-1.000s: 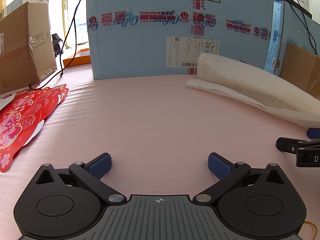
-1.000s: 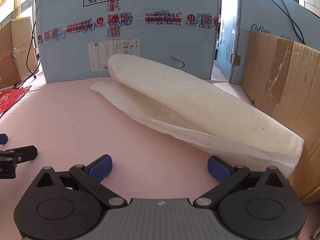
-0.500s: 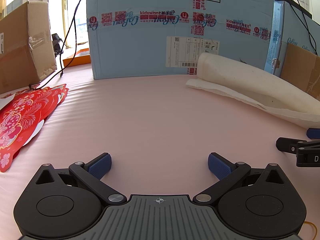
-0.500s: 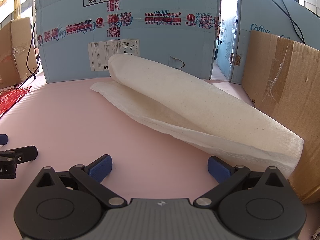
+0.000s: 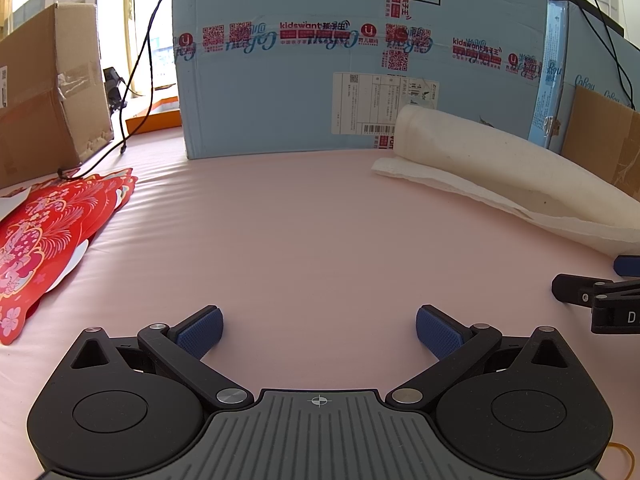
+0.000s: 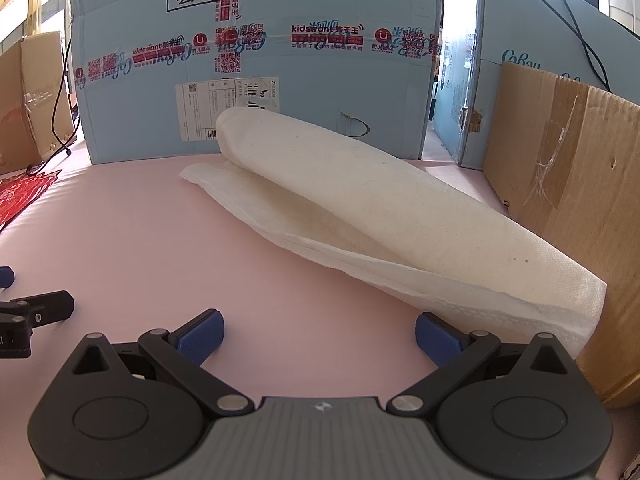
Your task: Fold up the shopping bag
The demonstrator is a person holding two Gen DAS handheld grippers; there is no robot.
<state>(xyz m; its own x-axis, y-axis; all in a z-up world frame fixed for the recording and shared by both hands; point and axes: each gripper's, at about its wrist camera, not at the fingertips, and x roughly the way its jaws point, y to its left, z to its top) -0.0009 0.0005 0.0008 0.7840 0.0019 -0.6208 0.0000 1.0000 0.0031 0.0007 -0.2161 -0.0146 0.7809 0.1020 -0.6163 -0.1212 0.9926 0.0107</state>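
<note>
Pink cloth, smooth and matte with faint ripples, covers the table point(image 5: 312, 220) across the middle of both views. On it, at the left edge of the left wrist view, lies a flat stack of glossy red shopping bags with pink and gold flower prints point(image 5: 44, 236); in the right wrist view only a red corner point(image 6: 24, 192) shows at the far left. A loosely rolled sheet of white, fibrous non-woven fabric point(image 6: 360, 208) stretches diagonally from centre to lower right, its loose end spread flat on the cloth. Behind stands a large pale blue cardboard box with red printed tape and a white label point(image 5: 360, 60); plain brown corrugated boxes point(image 6: 568, 184) sit at the right edge.

The left gripper point(image 5: 319, 332) sits at bottom centre of its view, its ribbed blue pads spread wide apart, empty, over bare pink cloth. The right gripper point(image 6: 319, 332) is likewise spread wide and empty, its right pad just beside the white fabric's near end.

The red bags lie up and to the left of the left gripper, apart from it, and well apart from the right gripper.
</note>
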